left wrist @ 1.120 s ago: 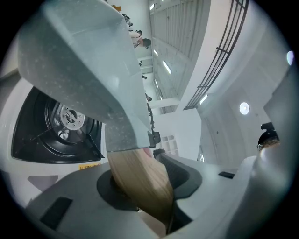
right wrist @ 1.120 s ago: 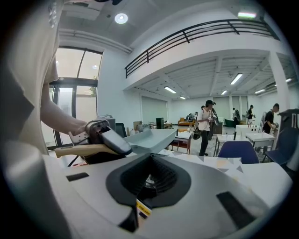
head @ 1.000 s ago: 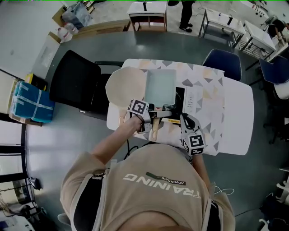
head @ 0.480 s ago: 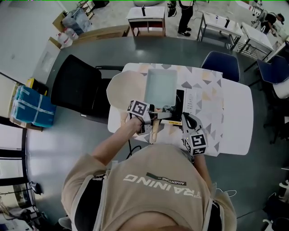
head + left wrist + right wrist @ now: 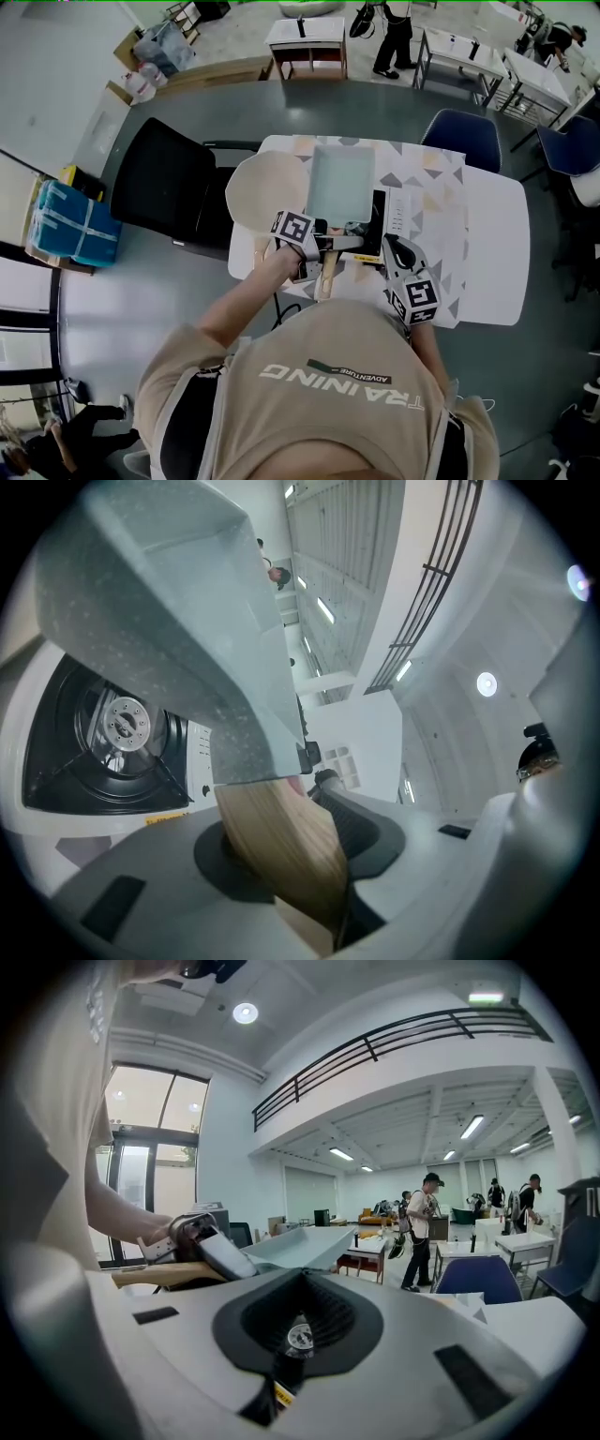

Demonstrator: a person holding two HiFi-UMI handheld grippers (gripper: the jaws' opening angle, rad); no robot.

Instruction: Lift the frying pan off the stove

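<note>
One grip carries everything: your left gripper point(image 5: 281, 827) is clamped on the wooden handle point(image 5: 291, 864), while your right gripper point(image 5: 298, 1332) sits closed and empty nearby. With the pan point(image 5: 337, 180) hanging tilted above the stove point(image 5: 89, 761), its weight could twist the handle in the jaws and drop it onto the burner.

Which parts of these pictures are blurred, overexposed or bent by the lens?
Left gripper view: the frying pan and its wooden handle sit very close and look soft. Right gripper view: the ceiling lamp and window are overexposed; corners are black. Head view: the table shows bowed edges.
</note>
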